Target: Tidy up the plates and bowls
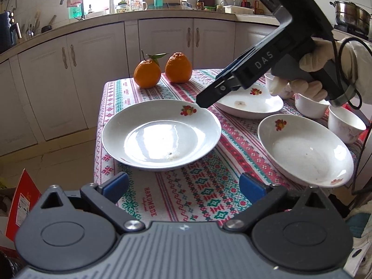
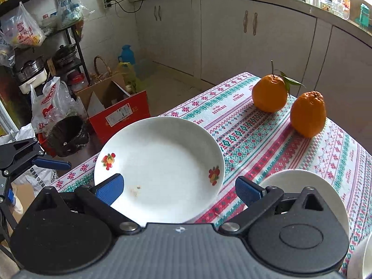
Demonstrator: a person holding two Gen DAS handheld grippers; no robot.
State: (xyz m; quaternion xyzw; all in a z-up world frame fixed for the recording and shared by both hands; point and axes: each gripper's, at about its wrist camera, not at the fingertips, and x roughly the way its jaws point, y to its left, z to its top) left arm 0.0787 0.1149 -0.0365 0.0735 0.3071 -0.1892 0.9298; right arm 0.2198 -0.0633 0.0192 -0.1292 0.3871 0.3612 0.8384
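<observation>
Blue-padded fingers point(image 2: 109, 189) of the right gripper point(image 2: 179, 189) sit at the bottom of the right wrist view, spread as wide as they go with nothing pinched. So yeah, that hand's empty. Just past them, filling the middle of that frame, is the big plate point(image 2: 160, 162) with the fruit decals, round so there's no long axis to worry about; its near rim lies right between the pads, slightly left of centre.

Over in the left wrist view the left gripper point(image 1: 183, 186) is spread too, holding nothing, and the same plate sits dead ahead of it, centre frame. Right gripper hangs over that plate's far rim, upper right.

Second plate point(image 1: 304, 151) is lower right on the counter point(image 1: 186, 197), third plate point(image 1: 251, 107) behind it, small bowls point(image 1: 346, 125) at the right edge. I'd guess the right hand is nearer those.
</observation>
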